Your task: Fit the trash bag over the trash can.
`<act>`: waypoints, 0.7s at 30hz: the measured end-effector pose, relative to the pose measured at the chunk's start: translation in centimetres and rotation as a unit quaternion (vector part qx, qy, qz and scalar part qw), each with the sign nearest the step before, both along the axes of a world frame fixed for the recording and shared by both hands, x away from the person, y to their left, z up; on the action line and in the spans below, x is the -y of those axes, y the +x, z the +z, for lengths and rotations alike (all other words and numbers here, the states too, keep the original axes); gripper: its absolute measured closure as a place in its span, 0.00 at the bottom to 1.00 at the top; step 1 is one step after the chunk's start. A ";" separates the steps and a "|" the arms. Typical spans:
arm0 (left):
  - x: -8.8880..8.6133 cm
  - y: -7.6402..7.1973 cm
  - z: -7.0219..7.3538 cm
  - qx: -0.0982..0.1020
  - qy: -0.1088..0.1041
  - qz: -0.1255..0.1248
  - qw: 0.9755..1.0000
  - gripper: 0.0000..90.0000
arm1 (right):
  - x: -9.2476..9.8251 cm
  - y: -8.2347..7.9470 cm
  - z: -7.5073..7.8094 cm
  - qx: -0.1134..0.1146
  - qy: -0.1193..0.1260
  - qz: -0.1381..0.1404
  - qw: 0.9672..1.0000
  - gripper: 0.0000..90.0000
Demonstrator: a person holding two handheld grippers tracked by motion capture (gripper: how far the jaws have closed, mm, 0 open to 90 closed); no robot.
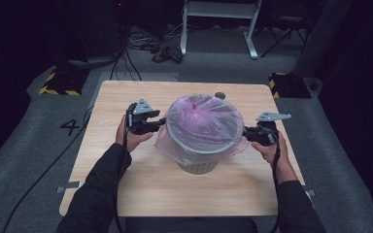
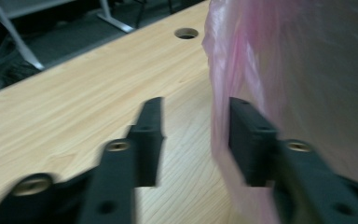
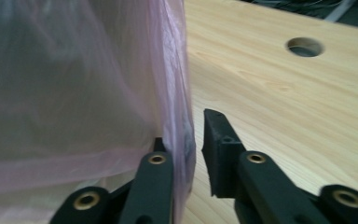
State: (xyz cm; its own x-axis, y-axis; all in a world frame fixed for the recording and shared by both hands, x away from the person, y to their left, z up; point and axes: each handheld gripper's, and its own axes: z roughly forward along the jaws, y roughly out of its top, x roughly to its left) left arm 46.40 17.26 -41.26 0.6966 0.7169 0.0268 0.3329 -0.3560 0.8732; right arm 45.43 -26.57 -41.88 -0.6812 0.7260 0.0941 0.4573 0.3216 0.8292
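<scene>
Bin [image 1: 197, 162], pink liner bag [image 1: 201, 121] draped over rim, mid-counter [image 1: 126, 194]. My left tongs [image 1: 161, 121] left of bin, parted, gripping nothing; right tongs [image 1: 245, 132] opposite, parted around liner edge, unpinched. Likely placed to seat liner evenly.

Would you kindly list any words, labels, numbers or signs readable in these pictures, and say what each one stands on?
"4": a dark numeral on the grey floor, at, left of the wooden table in the high view.
No lettering can be seen on the pink bag, the bin, the left gripper or the right gripper.
The black-and-yellow striped blocks carry warning stripes, no words.
</scene>
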 end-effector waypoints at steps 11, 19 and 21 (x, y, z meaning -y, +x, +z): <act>-0.5 -5.8 0.6 0.019 0.019 -0.095 0.995 0.21 | 0.8 -2.2 0.6 0.026 -0.038 0.031 0.998 0.48; 2.1 -7.2 0.6 0.052 0.044 -0.115 0.991 0.28 | 0.1 -3.1 0.7 0.036 -0.066 0.042 0.996 0.66; 2.3 -7.0 0.6 0.060 0.053 -0.108 0.991 0.40 | 0.0 -3.2 0.6 0.038 -0.063 0.047 0.996 0.79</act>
State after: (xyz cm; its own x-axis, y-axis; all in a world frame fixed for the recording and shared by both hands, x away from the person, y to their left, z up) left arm 39.37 15.00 -40.61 0.8211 0.5396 0.1858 0.1343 -0.4990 0.8561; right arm 42.26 -26.61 -41.25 -0.7491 0.6607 -0.0481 0.3572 0.4640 0.8106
